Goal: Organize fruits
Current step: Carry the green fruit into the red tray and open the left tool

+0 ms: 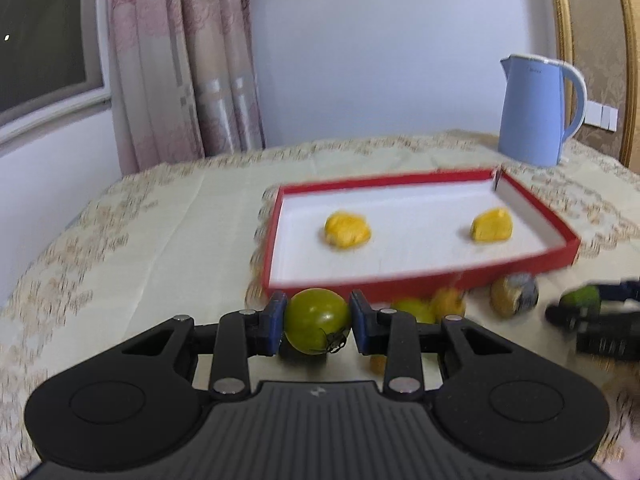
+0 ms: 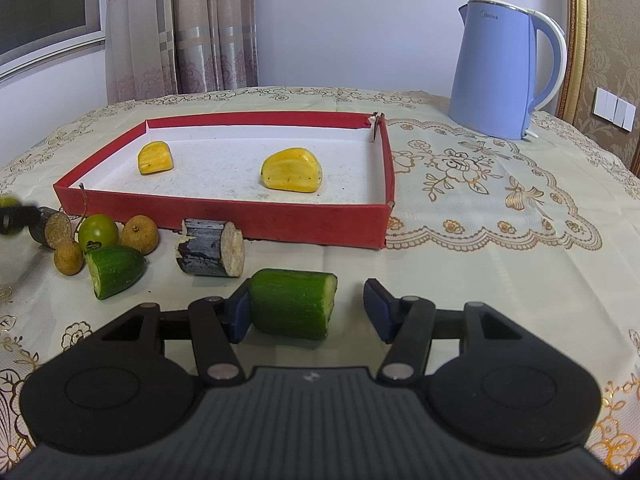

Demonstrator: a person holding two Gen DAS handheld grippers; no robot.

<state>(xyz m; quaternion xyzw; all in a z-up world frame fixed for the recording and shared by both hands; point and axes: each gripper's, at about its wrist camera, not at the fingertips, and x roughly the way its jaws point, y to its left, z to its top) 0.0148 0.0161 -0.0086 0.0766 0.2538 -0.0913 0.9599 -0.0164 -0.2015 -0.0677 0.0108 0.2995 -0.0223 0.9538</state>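
My left gripper (image 1: 318,320) is shut on a green tomato (image 1: 316,318) with a dark stem, both blue pads pressing its sides, just before the red tray (image 1: 400,286). The tray's white floor holds two yellow jackfruit pieces (image 1: 347,229) (image 1: 492,225). In the right wrist view my right gripper (image 2: 308,310) stands open around a cucumber chunk (image 2: 294,308) lying on the tablecloth. Its left pad is against the chunk and its right pad is clear of it. The tray (image 2: 224,220) lies beyond.
Loose on the cloth before the tray: a second cucumber piece (image 2: 114,270), a green tomato (image 2: 98,232), two longans (image 2: 140,234) (image 2: 69,258) and two dark sugarcane stubs (image 2: 212,254) (image 2: 50,226). A blue kettle (image 2: 496,76) stands at the back right.
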